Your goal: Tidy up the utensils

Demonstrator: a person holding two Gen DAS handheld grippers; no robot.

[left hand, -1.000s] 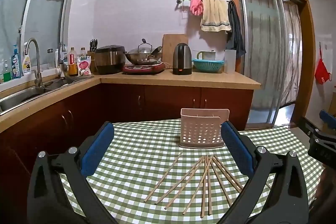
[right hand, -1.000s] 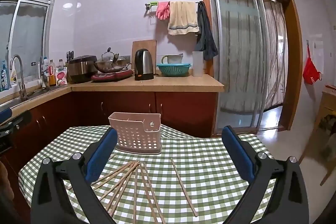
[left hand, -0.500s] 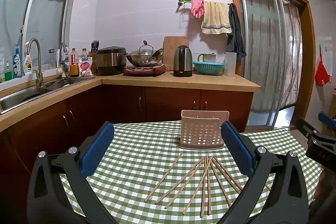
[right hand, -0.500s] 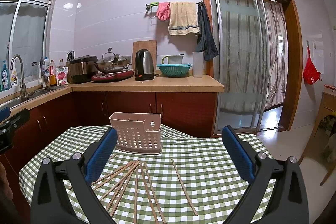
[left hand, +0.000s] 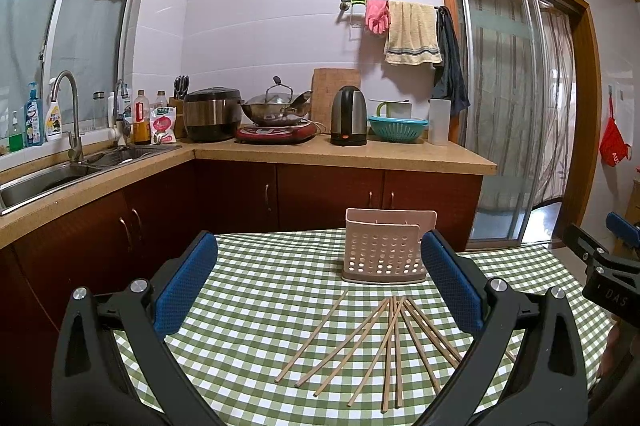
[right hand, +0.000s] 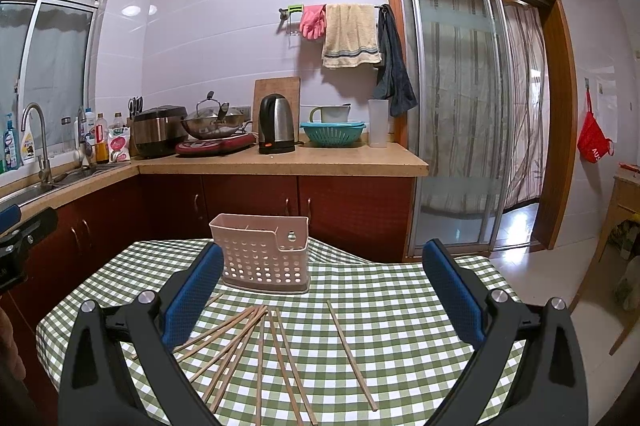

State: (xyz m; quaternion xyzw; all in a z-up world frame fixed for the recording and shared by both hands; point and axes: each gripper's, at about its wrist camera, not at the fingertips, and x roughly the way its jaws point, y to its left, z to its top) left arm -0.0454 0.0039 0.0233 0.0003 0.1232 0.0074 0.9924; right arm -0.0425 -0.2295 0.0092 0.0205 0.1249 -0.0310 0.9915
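starting from the left, your left gripper hangs over the green-and-white checked tablecloth with its blue-padded fingers spread wide and nothing between them. the thin wooden chopsticks lie fanned on the cloth in the gap between those fingers, below the tips and crowding toward the right-hand pad. the pale pink perforated plastic utensil holder stands upright beyond them, just inside the right fingertip.

your right gripper is likewise spread and empty. most of the chopsticks sit low beside its left finger, while one lone wooden chopstick lies apart in the middle of the gap. the holder stands just past the left fingertip, its top open.

none of the sticks is in the holder yet, so i judge the step in hand to be the first pick. the lone stick looks the easiest: come down with a pad on each side of its middle, close across it rather than along it, and lift level so it does not swing. in the fan, take an outer stick, or a neighbour may come up too. tip it upright before lowering it in.
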